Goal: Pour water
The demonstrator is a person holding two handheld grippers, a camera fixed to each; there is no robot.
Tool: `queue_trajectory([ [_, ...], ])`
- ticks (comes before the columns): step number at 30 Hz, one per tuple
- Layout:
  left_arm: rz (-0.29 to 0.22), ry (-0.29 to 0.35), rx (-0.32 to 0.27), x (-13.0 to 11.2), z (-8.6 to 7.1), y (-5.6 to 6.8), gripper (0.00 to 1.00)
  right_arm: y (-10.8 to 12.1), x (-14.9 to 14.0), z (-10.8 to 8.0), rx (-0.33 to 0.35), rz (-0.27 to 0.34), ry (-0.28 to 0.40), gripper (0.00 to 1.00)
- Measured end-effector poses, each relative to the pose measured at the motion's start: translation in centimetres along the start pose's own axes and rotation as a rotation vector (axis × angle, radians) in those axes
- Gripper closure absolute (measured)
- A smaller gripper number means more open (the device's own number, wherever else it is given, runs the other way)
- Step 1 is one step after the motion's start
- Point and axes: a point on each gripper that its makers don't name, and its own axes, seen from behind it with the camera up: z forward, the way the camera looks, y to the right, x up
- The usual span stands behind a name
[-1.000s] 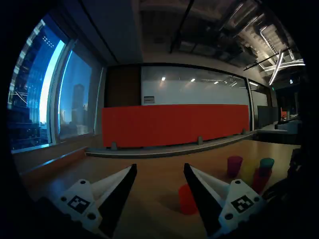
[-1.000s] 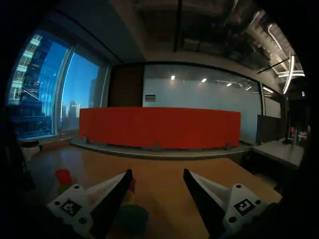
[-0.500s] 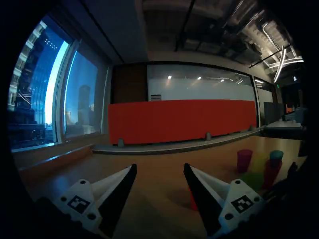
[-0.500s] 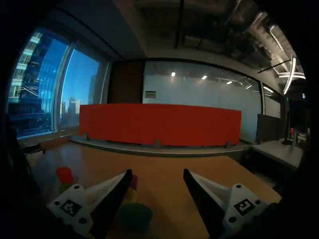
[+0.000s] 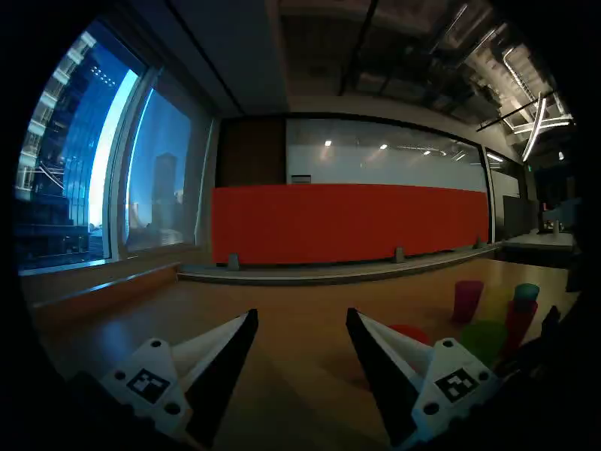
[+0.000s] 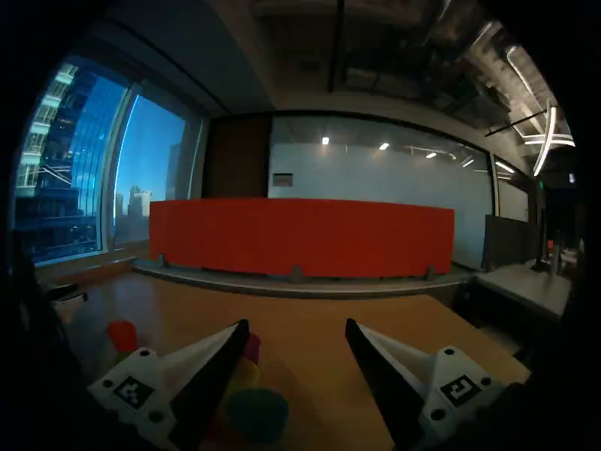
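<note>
Several coloured plastic cups stand on a wooden table [image 5: 300, 331]. In the left gripper view a red cup [image 5: 409, 332] peeks from behind the right finger, with a magenta cup [image 5: 467, 299], a green cup [image 5: 484, 340], a red cup [image 5: 521, 322] and a teal cup [image 5: 527, 292] at the right. My left gripper [image 5: 300, 319] is open, empty, above the table. In the right gripper view a teal cup [image 6: 258, 413] sits low between the fingers, beside a yellow cup [image 6: 242, 374], a magenta cup [image 6: 253, 347] and a red cup [image 6: 121, 334] at the left. My right gripper [image 6: 297, 327] is open and empty.
A long red divider panel [image 5: 349, 224] runs along the table's far edge. Tall windows [image 5: 83, 180] fill the left wall. A grey desk [image 6: 526, 289] stands to the right in the right gripper view. The room is dim.
The left gripper has swung left and lowered: the red cup has slid behind its right finger and the cup group has shifted right. The right gripper has barely moved.
</note>
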Motion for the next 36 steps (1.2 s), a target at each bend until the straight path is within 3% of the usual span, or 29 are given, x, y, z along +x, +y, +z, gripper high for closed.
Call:
queue_trajectory([
  [19,-0.012,-0.032,0.029,-0.7,0.3,-1.1,0.13,0.4,0.3,0.1,-0.006,0.000,0.002,0.01],
  [36,-0.011,-0.037,0.027,-0.7,0.3,-1.0,0.13,0.9,0.3,-0.6,-0.012,0.002,0.012,0.01],
])
